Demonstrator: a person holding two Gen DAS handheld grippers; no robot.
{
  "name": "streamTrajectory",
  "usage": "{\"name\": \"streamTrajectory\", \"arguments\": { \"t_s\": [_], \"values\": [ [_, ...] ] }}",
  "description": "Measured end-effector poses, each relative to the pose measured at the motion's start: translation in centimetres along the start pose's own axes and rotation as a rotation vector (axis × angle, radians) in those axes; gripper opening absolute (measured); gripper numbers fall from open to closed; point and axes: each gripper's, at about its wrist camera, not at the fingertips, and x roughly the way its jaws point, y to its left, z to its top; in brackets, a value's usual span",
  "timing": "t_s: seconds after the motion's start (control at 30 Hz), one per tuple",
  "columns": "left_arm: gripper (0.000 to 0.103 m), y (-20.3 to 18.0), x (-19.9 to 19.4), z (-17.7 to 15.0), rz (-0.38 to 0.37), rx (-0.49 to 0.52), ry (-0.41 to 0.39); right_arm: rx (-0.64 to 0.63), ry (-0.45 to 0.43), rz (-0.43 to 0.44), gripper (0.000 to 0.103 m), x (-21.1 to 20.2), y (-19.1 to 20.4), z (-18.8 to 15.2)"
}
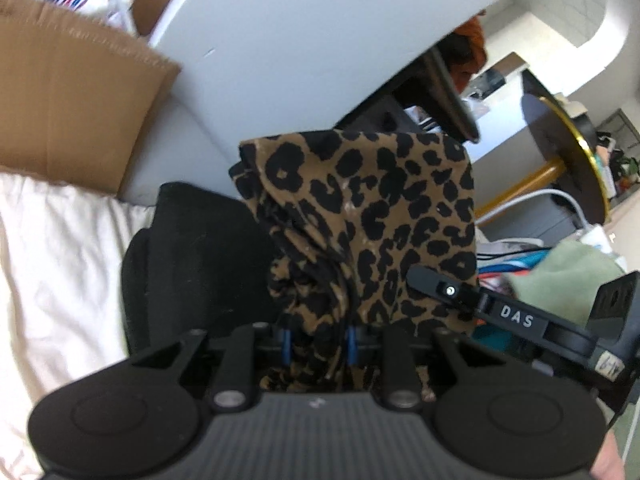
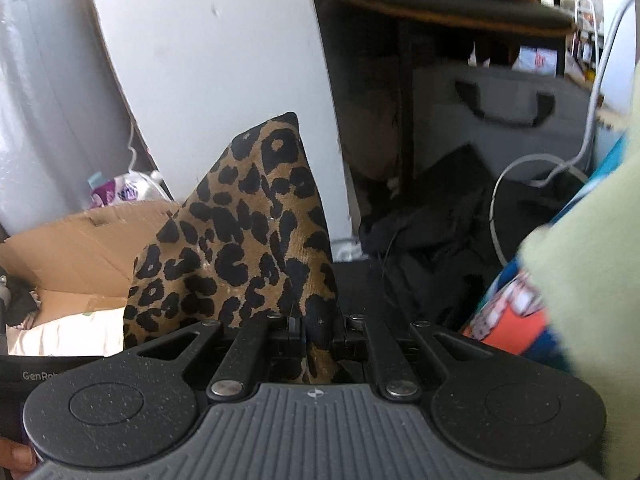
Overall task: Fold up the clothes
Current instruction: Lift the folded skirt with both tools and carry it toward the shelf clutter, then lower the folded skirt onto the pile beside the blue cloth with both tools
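Leopard-print garment (image 1: 372, 216), tan with black spots, soft knit. Bunched and creased where pinched, spreading into a flat panel above. Held up off the surface, 1 corner standing in a peak (image 2: 286, 128) before a white panel.

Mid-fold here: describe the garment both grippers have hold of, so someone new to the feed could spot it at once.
Start at the big white panel behind everything, with a cardboard box to one side. In front of it hangs the leopard-print garment, pinched by the left gripper and the right gripper. Its tan cloth with black spots sets it apart from the plain black garment and pale bedsheet.
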Motion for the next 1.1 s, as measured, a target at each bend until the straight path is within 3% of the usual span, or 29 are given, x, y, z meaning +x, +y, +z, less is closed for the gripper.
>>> {"name": "streamTrajectory", "arguments": {
  "t_s": [0.23,0.53,0.93,1.1],
  "values": [
    [0.026,3.5,3.0,1.6,0.022,-0.061,0.04,-0.017,0.021,-0.007,0.008,4.6,0.1,-0.3],
    [0.026,6.3,6.1,3.7,0.061,-0.061,0.069,0.014,0.049,0.004,0.009,9.7,-1.4,-0.1],
    [0.026,10.6,9.5,4.3,0.092,-0.242,0.09,0.047,0.097,-0.033,0.008,15.0,-3.4,-0.5],
    [0.03,10.7,10.1,4.5,0.115,-0.206,0.109,0.019,0.087,-0.078,0.009,15.6,-3.5,-0.4]
  ]
}}
